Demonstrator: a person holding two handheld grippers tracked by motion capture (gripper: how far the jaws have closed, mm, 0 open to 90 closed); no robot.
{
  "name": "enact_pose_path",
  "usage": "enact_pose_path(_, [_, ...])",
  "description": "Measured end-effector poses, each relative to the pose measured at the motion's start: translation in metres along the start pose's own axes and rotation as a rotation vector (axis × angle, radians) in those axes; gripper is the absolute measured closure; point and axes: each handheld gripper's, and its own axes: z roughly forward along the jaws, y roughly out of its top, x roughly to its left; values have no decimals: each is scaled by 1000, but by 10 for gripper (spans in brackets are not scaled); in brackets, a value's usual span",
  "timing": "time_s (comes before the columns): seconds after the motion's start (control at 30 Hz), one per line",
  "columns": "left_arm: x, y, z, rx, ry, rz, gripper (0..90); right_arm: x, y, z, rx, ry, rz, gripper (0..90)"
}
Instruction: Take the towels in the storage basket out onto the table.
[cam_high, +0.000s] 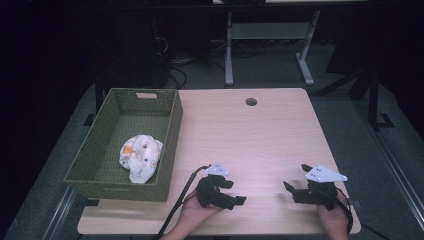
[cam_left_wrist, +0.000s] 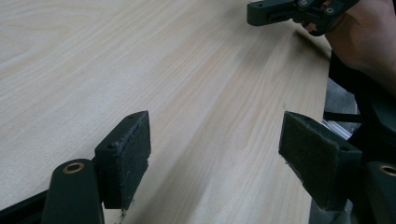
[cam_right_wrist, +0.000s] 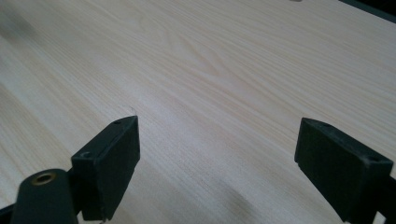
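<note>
Both hands are resting our left claw (cam_high: 239, 200) and right claw (cam_high: 287, 186) on the counter (cam_high: 260, 135), jaws apart and empty; we're judging the cloth (cam_high: 141, 157), lying in the basket (cam_high: 172, 131), needs reaching next.

Bare table (cam_high: 250, 135) lies open ahead of both grippers; only the green basket (cam_high: 170, 145) walls off the left side.

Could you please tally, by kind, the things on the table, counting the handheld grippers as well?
Green woven basket: 1
Bundled white printed cloth, lying in the basket: 1
Handheld grippers, both open and holding nothing, left gripper and right gripper: 2
Total: 4
</note>
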Motion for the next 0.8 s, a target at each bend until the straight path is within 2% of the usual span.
enact_pose_path(0.23, [6, 0, -3, -2, -1, -23, 244, 0, 0, -1, -5, -4, 1, 137])
enact_pose_path(0.5, [10, 3, -14, -18, 23, -25, 245, 1, 1, -1, -5, -7, 3, 137])
enact_pose_path(0.67, [11, 5, -17, -17, 22, -23, 243, 2, 1, -2, -7, -6, -4, 137])
enact_pose_path(0.8, [13, 10, -21, -25, 20, -38, 244, 2, 1, -2, -4, -6, 0, 137])
